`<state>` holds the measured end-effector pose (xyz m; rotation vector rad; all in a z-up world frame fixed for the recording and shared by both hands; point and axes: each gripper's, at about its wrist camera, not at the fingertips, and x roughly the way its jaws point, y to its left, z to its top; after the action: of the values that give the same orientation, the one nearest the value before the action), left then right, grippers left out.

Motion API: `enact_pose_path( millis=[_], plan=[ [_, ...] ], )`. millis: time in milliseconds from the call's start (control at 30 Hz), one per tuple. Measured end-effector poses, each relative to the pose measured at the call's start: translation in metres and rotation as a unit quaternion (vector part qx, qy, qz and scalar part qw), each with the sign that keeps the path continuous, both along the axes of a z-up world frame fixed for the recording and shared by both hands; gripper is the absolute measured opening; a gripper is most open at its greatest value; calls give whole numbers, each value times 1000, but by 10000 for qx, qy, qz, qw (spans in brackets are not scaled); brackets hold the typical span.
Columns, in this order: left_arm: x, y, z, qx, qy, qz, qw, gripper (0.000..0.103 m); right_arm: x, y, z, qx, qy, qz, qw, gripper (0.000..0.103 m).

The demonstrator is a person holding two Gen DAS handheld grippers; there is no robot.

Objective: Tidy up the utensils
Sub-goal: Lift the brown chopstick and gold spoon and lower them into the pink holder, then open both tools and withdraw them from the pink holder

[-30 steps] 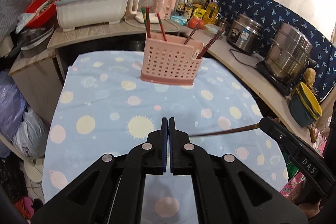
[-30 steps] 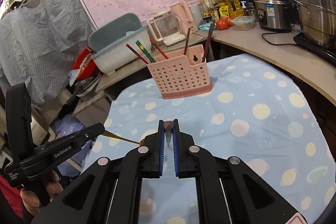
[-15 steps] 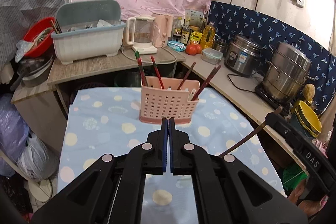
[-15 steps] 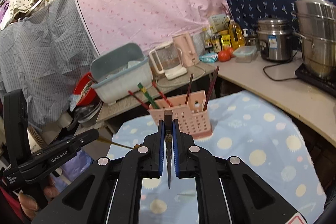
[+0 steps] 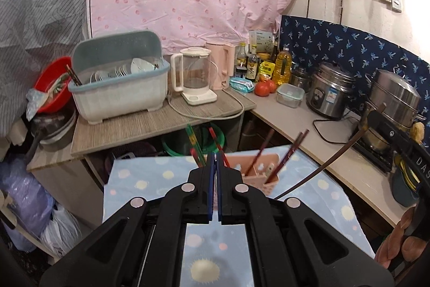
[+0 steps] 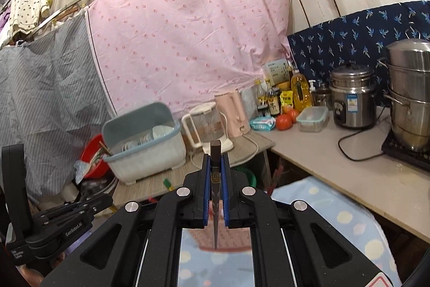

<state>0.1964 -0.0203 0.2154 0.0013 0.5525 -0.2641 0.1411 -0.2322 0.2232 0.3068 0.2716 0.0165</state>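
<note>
Two tools are in play, and only one carries anything. The right tool (image 6: 215, 168) is clamped on a single dark chopstick (image 6: 215, 179), its blue pads pressing the stick near its thick, square end. That blunt end stands up just above the pads, and the long axis runs steeply down to a thin tip below them, over the pink basket (image 5: 258, 174). From the left wrist view the same chopstick shows as a long brown line slanting from the right tool down toward the basket. The left tool (image 5: 215, 166) has its pads pressed together with nothing between them, and it hovers just in front of the basket.

The basket stands on the spotted blue cloth over the desk (image 5: 150, 179). It already holds several sticks: a red and green pair (image 5: 194, 144) leaning on its left side, and dark red ones (image 5: 290, 155) leaning out to its right. So the sorting looks well along. What seems left is to lower the held chopstick, tip first, into a basket compartment. No other loose utensil shows on the cloth near the basket.
</note>
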Motion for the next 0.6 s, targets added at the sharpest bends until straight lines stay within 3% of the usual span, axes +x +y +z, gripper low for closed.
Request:
enact_pose_path(
  millis=[267,600],
  plan=[
    [63,-15,-3,107,95,76,9999,1,61,2,5,-160,-77,-153,9997,7],
    [103,-29,-38,158,470,43,9988,1,110,9,-41,-191,476,-44,9987,7]
  ],
)
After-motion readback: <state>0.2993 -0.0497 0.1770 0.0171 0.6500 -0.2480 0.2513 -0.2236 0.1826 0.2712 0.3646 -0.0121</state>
